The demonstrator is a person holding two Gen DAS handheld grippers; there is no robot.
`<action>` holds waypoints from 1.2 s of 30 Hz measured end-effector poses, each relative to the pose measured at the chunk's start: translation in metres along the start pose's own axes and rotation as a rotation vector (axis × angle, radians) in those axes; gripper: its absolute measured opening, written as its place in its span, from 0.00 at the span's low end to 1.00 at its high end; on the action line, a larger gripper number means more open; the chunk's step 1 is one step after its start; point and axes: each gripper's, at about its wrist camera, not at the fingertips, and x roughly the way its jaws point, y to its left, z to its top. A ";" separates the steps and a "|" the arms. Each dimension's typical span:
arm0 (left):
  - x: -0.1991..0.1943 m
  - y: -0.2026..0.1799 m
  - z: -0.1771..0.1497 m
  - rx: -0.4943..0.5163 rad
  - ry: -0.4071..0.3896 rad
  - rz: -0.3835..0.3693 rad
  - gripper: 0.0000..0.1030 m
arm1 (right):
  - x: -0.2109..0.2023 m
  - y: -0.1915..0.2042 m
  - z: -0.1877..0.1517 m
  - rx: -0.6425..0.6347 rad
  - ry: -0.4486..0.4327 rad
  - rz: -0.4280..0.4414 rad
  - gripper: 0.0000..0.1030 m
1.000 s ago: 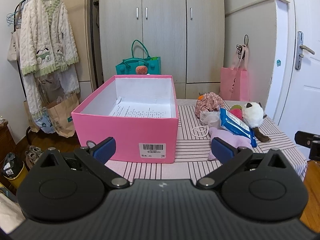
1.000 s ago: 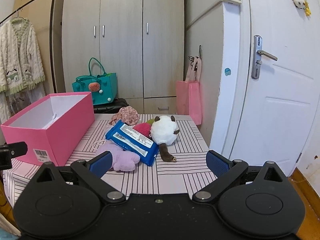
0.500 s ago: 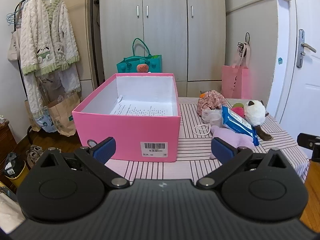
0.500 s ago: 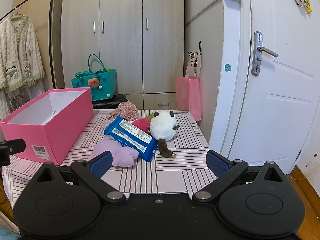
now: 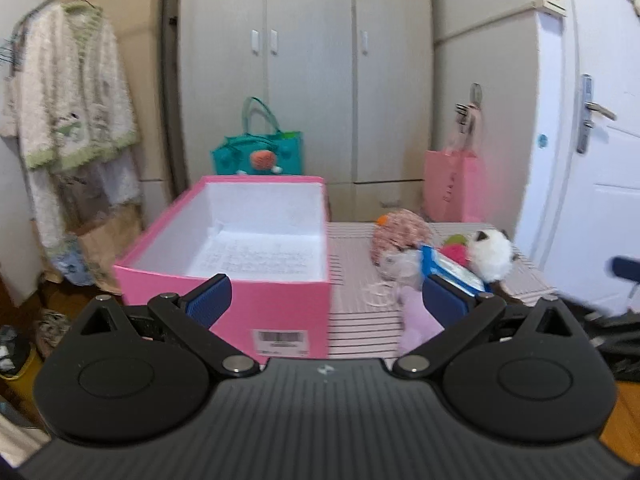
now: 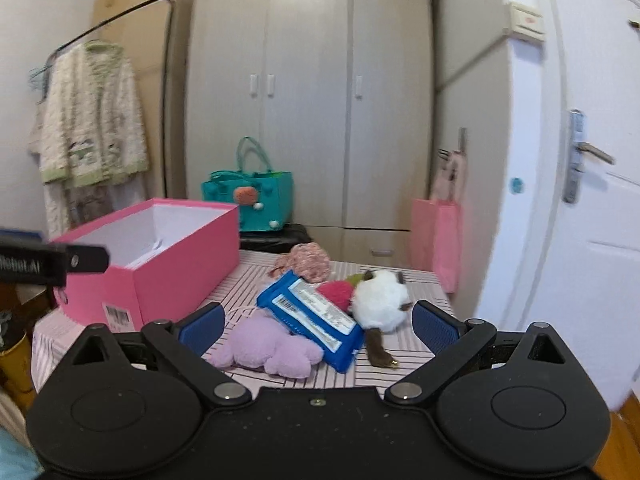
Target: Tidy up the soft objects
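An open pink box (image 5: 256, 280) (image 6: 168, 264) with white lining stands on the left of a striped table (image 5: 356, 320). To its right lies a heap of soft things: a purple plush (image 6: 268, 348), a blue wipes pack (image 6: 312, 316), a white plush (image 6: 380, 300) (image 5: 490, 254), a red pompom (image 6: 336, 292) and a pink speckled fabric ball (image 6: 310, 260) (image 5: 396, 232). My left gripper (image 5: 326, 300) hangs open before the box's front right corner. My right gripper (image 6: 316, 324) is open just short of the purple plush and the wipes pack.
A teal bag (image 5: 256, 156) sits behind the box and a pink paper bag (image 6: 436, 236) hangs by the wardrobe. A clothes rack with a knitted cardigan (image 5: 72, 96) stands at the left. A white door (image 6: 580, 220) is at the right. The table's edge runs near the white plush.
Both grippers have moved: the left one has risen and swung right, and the right one has come closer to the heap of soft things. Both stay open.
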 end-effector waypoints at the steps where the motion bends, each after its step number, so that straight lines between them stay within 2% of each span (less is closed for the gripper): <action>1: 0.005 -0.002 -0.001 -0.007 0.010 -0.030 1.00 | 0.009 -0.003 -0.004 0.003 0.019 0.020 0.99; 4: 0.018 -0.008 -0.001 -0.022 0.035 -0.097 1.00 | 0.036 -0.018 -0.015 0.059 0.082 0.089 0.98; 8: 0.044 -0.024 -0.001 -0.032 0.113 -0.193 0.99 | 0.052 -0.022 -0.027 0.049 0.053 0.223 0.98; 10: 0.055 -0.032 0.000 -0.020 0.151 -0.244 0.97 | 0.060 -0.022 -0.031 0.050 0.056 0.249 0.98; 12: 0.062 -0.044 -0.002 0.035 0.159 -0.274 0.97 | 0.073 -0.021 -0.035 0.049 0.071 0.244 0.97; 16: 0.078 -0.064 -0.004 0.113 0.178 -0.305 0.95 | 0.094 -0.021 -0.043 0.014 0.102 0.274 0.94; 18: 0.089 -0.068 -0.005 0.110 0.208 -0.318 0.90 | 0.099 -0.021 -0.047 -0.004 0.106 0.297 0.94; 24: 0.125 -0.069 -0.005 0.111 0.277 -0.325 0.85 | 0.114 -0.017 -0.053 -0.052 0.120 0.309 0.93; 28: 0.147 -0.068 -0.007 0.097 0.315 -0.317 0.85 | 0.130 -0.020 -0.054 -0.029 0.179 0.305 0.84; 31: 0.158 -0.068 -0.009 0.083 0.334 -0.330 0.85 | 0.134 -0.021 -0.053 -0.009 0.182 0.316 0.81; 36: 0.169 -0.067 -0.015 0.046 0.342 -0.355 0.79 | 0.141 -0.020 -0.056 0.022 0.213 0.339 0.75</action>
